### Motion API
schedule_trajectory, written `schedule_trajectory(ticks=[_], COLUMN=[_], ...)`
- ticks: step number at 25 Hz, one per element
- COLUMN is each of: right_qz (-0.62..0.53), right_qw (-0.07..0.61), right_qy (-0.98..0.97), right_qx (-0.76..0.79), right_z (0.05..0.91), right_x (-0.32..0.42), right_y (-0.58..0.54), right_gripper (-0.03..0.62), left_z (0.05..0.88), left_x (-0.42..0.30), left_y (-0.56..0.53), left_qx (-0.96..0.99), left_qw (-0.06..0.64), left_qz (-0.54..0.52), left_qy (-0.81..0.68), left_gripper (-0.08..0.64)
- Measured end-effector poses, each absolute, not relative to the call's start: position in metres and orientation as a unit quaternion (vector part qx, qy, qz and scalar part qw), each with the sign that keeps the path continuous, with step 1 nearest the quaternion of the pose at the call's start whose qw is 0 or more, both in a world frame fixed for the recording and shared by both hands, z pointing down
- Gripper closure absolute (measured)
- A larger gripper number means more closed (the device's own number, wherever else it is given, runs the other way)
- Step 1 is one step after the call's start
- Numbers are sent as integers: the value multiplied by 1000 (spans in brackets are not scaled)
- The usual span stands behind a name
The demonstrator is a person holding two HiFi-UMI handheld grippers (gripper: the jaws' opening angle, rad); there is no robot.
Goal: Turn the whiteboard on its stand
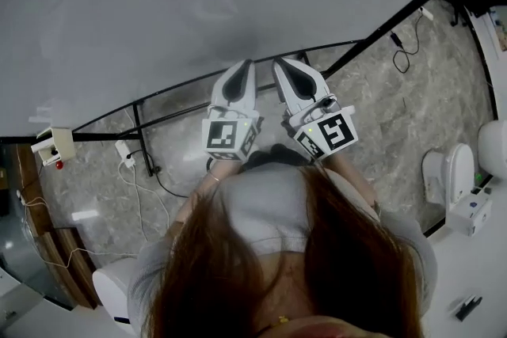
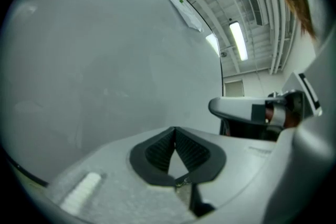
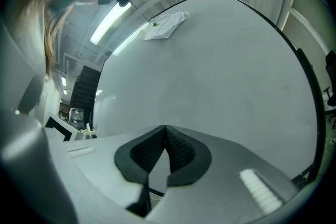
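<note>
The whiteboard [image 1: 198, 4] fills the upper half of the head view as a broad pale grey sheet with a thin black frame, tilted so that its lower edge runs slantwise from the left side up to the top right corner; beneath that edge the black bars of its stand [image 1: 142, 131] show over a marbled grey floor [image 1: 396, 107]. The two grippers sit side by side at the middle of that lower edge, pointing at the board; the left gripper [image 1: 240, 66] and the right gripper [image 1: 287, 63] reach the edge with their tips lying over the grey surface, though whether they press on it cannot be told. In the left gripper view the dark ribbed jaws meet at their tips with nothing between them - the left gripper [image 2: 175, 128] is closed and empty, the whiteboard [image 2: 105, 60] spreading right in front of it. The right gripper view gives the same: the right gripper [image 3: 165, 126] is closed tip to tip on nothing, facing the whiteboard [image 3: 220, 60]; a white sheet [image 3: 165, 25] lies on the board near its far edge. On the floor near the stand's left side - a white plug [image 1: 125, 150] with trailing cables [image 1: 139, 186].
</note>
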State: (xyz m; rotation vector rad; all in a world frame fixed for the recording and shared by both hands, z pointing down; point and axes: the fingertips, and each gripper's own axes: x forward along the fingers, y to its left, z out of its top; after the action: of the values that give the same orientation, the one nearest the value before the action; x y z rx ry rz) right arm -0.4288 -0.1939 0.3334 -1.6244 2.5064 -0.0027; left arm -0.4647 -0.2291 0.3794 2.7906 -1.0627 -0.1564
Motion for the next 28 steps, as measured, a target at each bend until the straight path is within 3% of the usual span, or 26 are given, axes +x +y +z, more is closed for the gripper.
schedule_trajectory(ticks=[5,7,13,28], right_qz=[13,4,23,38], right_qw=[17,26,7,4], right_qy=[846,827,829,922], right_qx=[-533,-562,-558,-385], right_z=[330,327,336,350], right_x=[-355,-329,-324,-108], right_y=[-184,-184,-199,-158], right_gripper=[589,589,589,589], left_z=[385,382,379,395], left_x=[-434,-417,-371,-107], left_y=[-227,-226,-224,-186], left_qx=[936,937,941,902], left_qw=[83,79,68,54], left_qz=[-43,-38,-43,-50], left_qy=[-340,-337,-329,-426], left_gripper=[558,558,558,557])
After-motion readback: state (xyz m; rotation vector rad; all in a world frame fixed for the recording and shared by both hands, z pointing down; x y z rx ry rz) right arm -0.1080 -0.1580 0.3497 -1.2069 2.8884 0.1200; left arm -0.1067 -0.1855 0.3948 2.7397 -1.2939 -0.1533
